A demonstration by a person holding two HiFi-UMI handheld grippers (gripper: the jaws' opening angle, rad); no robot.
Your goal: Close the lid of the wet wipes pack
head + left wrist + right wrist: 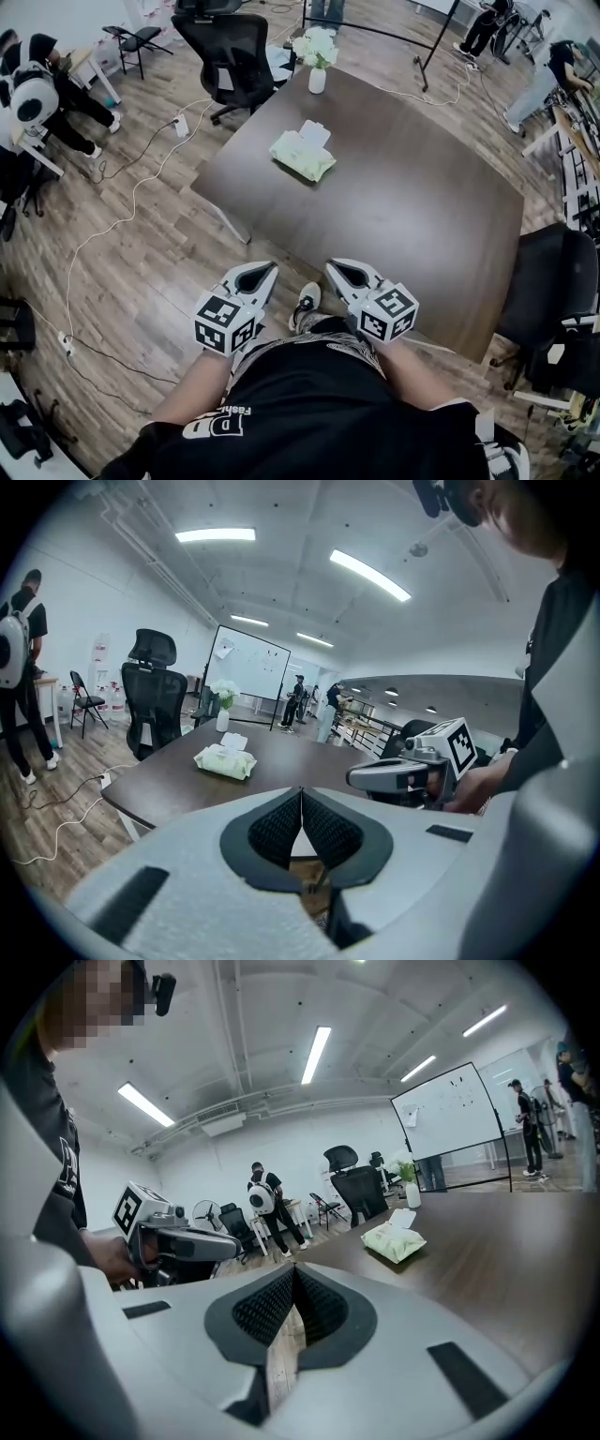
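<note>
Here, a dark, matte, wood-grain table [422, 216] with a rectangular top stands on a plank floor [141, 272]. The wipes pack [302, 155], a soft, crinkled, pale green pouch, lies on the tabletop by its left edge, near the far corner. At that corner stands a small white vase [317, 80] of pale flowers [314, 45]. The pack's stiff white lid [315, 134] is flipped open toward the vase. Both tools hover off the tabletop, short of its near edge, well apart from the pack. The left gripper [265, 270] and the right gripper [336, 268] are smooth grey shells with black textured pads [281, 825]. Each pair of jaws is pressed together, holding nothing.
</note>
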